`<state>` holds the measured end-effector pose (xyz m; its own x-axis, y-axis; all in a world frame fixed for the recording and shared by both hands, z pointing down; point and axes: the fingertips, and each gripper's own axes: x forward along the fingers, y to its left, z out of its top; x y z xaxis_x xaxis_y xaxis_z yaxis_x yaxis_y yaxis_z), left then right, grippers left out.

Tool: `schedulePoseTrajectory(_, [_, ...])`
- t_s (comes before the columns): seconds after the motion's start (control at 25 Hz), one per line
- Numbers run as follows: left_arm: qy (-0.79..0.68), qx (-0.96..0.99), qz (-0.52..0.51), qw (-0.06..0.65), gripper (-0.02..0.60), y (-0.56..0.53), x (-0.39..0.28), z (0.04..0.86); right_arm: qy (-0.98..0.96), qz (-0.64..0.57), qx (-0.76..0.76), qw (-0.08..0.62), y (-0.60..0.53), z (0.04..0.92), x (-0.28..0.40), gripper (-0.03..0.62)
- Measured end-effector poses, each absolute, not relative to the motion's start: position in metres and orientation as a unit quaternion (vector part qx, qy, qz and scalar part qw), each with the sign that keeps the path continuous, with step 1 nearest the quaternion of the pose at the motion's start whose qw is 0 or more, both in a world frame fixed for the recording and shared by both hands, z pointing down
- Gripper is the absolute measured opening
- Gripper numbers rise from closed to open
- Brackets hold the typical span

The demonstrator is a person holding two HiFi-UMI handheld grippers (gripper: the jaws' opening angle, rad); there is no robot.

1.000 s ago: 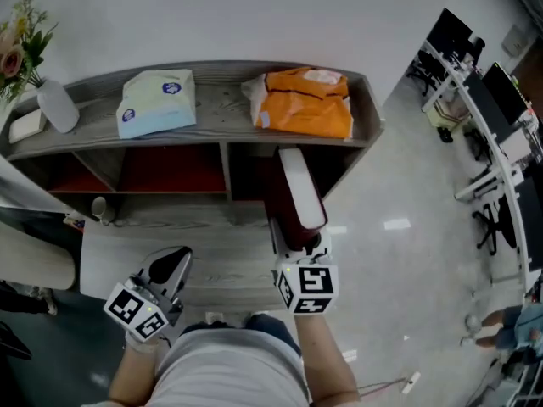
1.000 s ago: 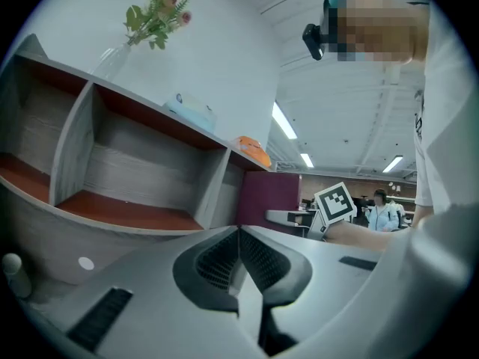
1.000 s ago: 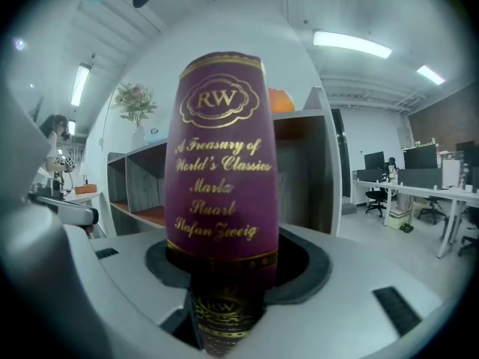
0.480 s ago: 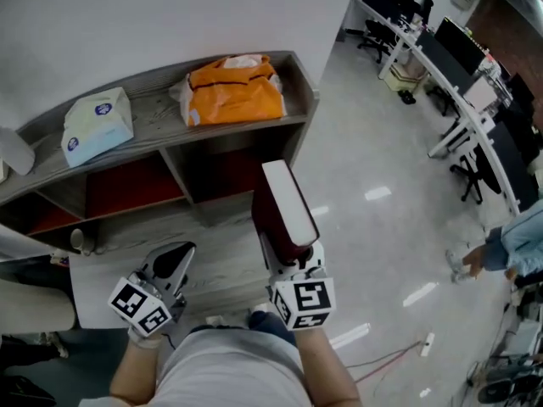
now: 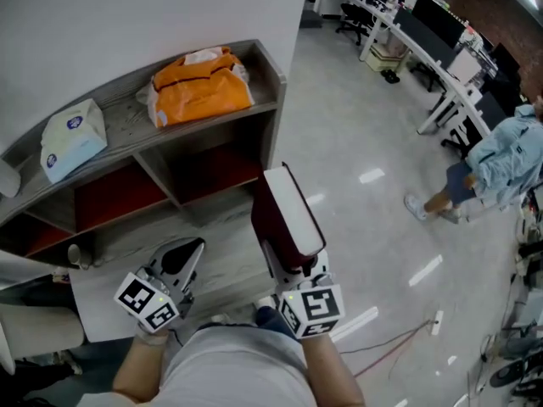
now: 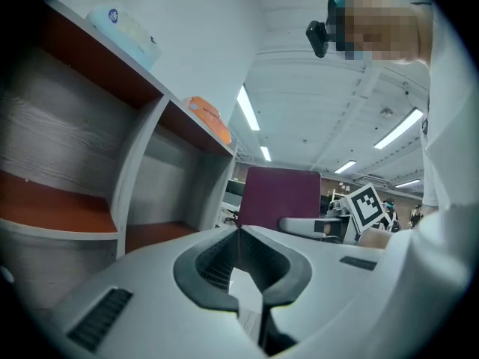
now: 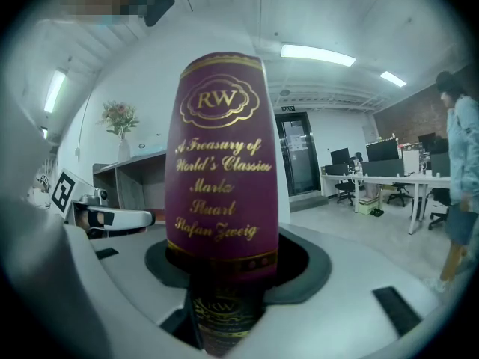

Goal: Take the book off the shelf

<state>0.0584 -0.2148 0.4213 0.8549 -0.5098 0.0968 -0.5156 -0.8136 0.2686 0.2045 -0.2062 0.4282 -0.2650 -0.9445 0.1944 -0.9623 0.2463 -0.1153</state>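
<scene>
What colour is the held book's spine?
Maroon book spine with gold lettering; clearest in the right gripper view.

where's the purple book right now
In the head view the book sits near the centre, clamped in the right gripper's jaws, just in front of the shelf's right end and to the right of the left gripper.

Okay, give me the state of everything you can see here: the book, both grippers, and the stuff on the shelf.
book, clear of the shelf, held by one end.
right gripper, shut on the book.
left gripper, jaws together, nothing between them.
orange bag, lying on the top board of the shelf.
pale blue pack, lying on the same board, apart from the bag.
</scene>
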Motion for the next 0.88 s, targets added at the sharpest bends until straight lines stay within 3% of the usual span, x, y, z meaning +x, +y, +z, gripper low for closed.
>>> schedulePoseTrajectory(0.88, [-0.260,0.955,0.011,0.145,0.017,-0.207,0.069,0.419,-0.796,0.113,0.592,0.048,-0.189,0.436,0.201,0.230])
